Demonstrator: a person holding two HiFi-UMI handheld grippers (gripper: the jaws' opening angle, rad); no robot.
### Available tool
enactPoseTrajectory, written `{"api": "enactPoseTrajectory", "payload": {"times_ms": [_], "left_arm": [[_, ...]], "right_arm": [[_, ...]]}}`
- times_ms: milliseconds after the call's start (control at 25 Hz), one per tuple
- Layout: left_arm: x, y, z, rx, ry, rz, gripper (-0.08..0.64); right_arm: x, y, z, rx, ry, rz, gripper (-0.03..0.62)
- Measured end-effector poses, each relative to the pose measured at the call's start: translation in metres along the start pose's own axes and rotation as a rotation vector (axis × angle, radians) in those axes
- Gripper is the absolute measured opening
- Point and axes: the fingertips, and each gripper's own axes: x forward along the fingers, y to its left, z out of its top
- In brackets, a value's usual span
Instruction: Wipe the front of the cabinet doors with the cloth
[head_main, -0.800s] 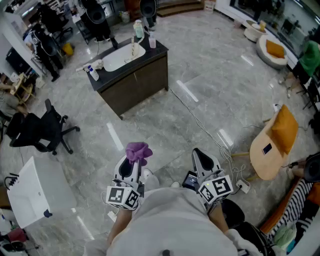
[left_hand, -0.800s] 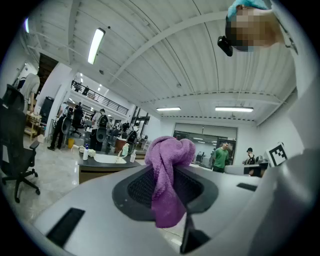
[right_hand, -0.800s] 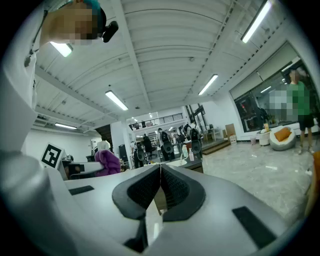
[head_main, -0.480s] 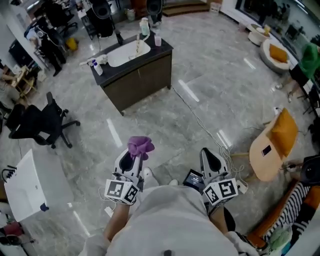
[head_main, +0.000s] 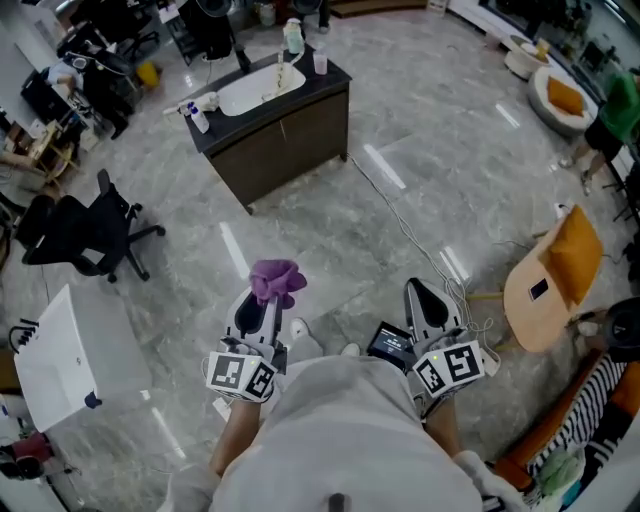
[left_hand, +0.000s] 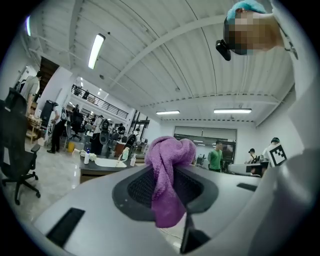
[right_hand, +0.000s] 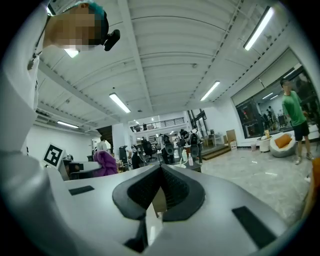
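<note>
The left gripper (head_main: 262, 303) is pinching a purple cloth (head_main: 276, 280); its two jaws are pressed onto the cloth, and the cloth bunches up in a lump past the tips. In the left gripper view a flap of the cloth (left_hand: 169, 172) hangs down between the black pads of the left gripper (left_hand: 167, 187). The right gripper (head_main: 426, 296) holds nothing. In the right gripper view the jaws of the right gripper (right_hand: 160, 182) are pressed together at the tips with nothing between them. The person holds both grippers low in front of the body, side by side, above the grey stone floor (head_main: 330, 230). The dark cabinet (head_main: 290, 140) stands well apart from both grippers, across the floor, and its brown doors (head_main: 305, 135) are closed. A white sink (head_main: 258, 88) sits in the cabinet's tabletop, with a few bottles (head_main: 293, 38) beside it. A black office chair (head_main: 85, 235) stands on the left. A round tan chair (head_main: 550, 285) with an orange cushion stands on the right. A thin cable (head_main: 400, 225) lies on the floor between the cabinet and the tan chair
</note>
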Motion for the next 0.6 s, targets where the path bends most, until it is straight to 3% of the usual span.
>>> {"api": "enactPoseTrajectory", "payload": {"times_ms": [280,600], "left_arm": [[0.021,-0.002,-0.002,0.026,0.020,-0.024,0.098],[0.092,0.048,0.009,0.011,0.010,-0.076,0.098]], "right_arm": [[0.000,-0.021,-0.014,0.025,0.037,-0.042,0.028],[0.061,-0.045,0.002,0.025,0.022,-0.129,0.028]]}}
